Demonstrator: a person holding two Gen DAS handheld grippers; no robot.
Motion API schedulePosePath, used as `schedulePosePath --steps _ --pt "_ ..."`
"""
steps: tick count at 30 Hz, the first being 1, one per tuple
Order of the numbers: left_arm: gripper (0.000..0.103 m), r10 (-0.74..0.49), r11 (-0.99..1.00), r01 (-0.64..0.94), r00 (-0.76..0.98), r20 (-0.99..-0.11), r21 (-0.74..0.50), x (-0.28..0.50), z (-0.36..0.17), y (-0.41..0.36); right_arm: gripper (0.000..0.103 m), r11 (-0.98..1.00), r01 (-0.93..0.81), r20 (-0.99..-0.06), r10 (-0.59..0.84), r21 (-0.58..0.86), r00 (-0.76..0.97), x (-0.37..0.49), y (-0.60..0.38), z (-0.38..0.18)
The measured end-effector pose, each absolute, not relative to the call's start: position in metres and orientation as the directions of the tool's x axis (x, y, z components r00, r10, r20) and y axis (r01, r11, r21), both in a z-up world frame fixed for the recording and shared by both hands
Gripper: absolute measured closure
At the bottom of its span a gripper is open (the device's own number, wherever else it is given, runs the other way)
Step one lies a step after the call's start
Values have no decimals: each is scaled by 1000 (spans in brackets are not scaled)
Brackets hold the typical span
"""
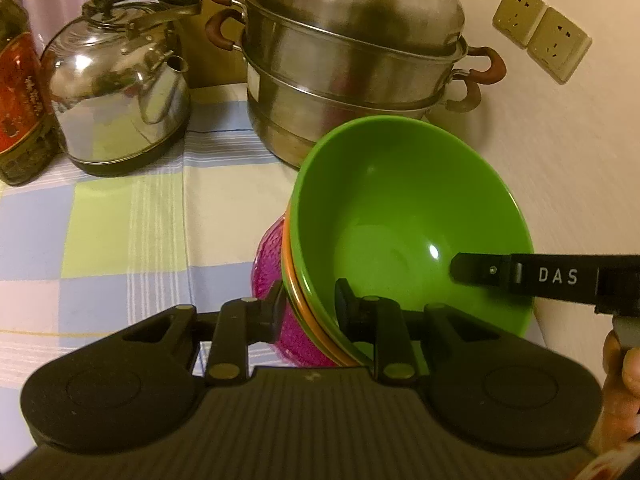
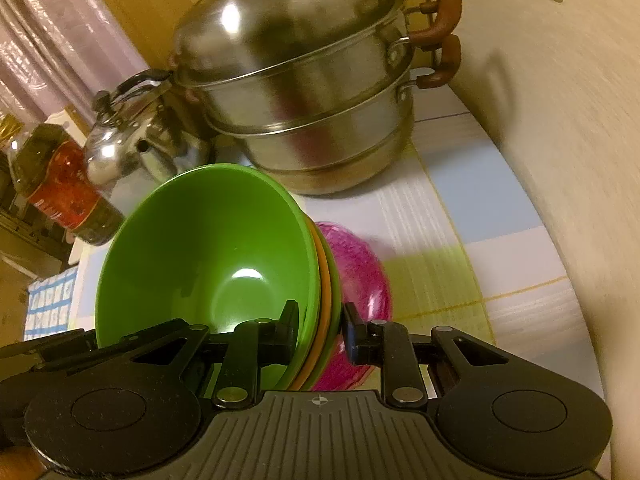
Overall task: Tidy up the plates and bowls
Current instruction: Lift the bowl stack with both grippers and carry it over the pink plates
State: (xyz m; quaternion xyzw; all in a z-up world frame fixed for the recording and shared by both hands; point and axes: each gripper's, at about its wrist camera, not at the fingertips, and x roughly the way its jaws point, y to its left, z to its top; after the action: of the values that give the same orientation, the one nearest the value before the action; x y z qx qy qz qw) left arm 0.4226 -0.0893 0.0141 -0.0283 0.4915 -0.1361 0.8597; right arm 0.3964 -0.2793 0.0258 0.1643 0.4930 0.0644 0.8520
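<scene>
A stack of nested bowls is held tilted above the table: a green bowl (image 1: 404,216) on top, an orange bowl (image 1: 290,276) under it and a pink glass bowl (image 1: 268,264) at the bottom. My left gripper (image 1: 310,304) is shut on the stack's rim, one finger inside the green bowl, one outside on the pink bowl. My right gripper (image 2: 320,330) is shut on the opposite rim of the green bowl (image 2: 208,248), with the orange rim (image 2: 325,280) and pink bowl (image 2: 360,280) beside it. Its finger (image 1: 484,270) shows in the left wrist view.
A large steel steamer pot (image 1: 352,60) stands at the back by the wall, also in the right wrist view (image 2: 304,92). A steel kettle (image 1: 120,92) and a dark bottle with a red label (image 1: 20,96) stand to its left. A checked cloth (image 1: 120,232) covers the table.
</scene>
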Motion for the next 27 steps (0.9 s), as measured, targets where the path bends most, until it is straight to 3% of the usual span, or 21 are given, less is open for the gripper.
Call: schedulePosePath --steps 27 --pt "80 -229 968 196 442 -868 -156 445 -25 -97 81 932 79 -846 282 353 453 425 -284 -16"
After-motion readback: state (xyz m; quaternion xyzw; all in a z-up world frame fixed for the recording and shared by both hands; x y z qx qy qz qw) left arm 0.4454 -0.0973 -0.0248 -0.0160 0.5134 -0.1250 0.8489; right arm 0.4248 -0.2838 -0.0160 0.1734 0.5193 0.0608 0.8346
